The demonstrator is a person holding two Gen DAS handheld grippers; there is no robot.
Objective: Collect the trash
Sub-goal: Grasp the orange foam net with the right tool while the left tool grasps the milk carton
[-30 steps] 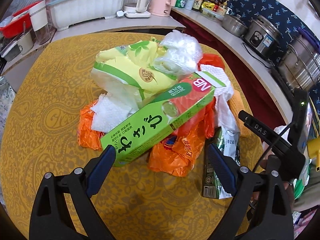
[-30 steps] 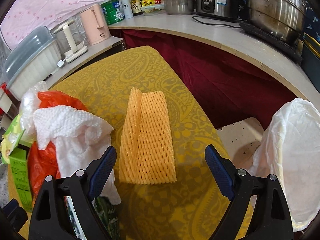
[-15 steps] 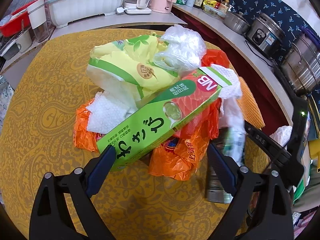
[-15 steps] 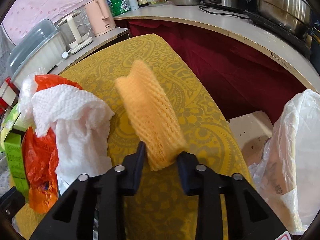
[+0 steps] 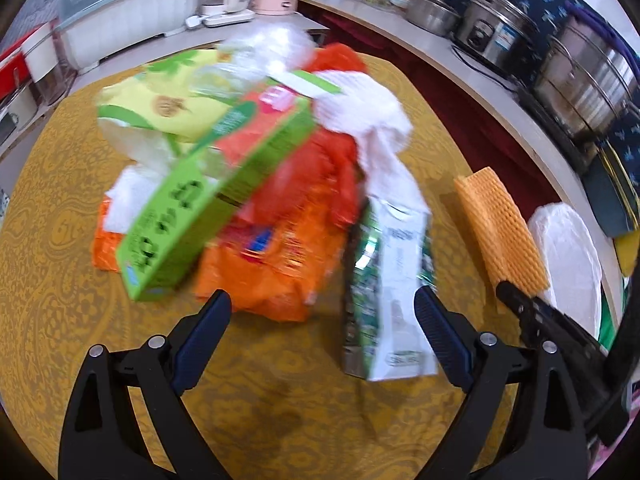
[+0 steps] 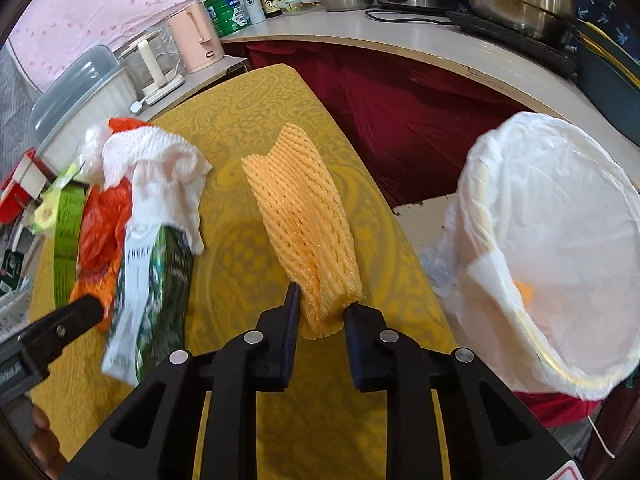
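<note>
Orange foam net (image 6: pixel 304 220) is in my right gripper (image 6: pixel 320 312) now, where a second ago it was lying flat on the yellow tablecloth (image 6: pixel 248 120) between wide-open jaws. They're closing on its near end, foam squashed between them, the rest sticking up and away. So first bit of trash is grabbed, and I reckon it goes next into the white-lined bin (image 6: pixel 560 248) just right of the table edge.

Left gripper (image 5: pixel 320 332) is spread wide, holding nothing, hovering near the pile: green box (image 5: pixel 208 200) on top, orange bags (image 5: pixel 264 276) under it, white paper towel (image 5: pixel 368 120), and a green-and-white pouch (image 5: pixel 388 280) nearest its right jaw. It's crept closer to that pouch than before.

Nothing blocks the path to the bin. The pile's a jumble though, so picking single items could drag others along.
</note>
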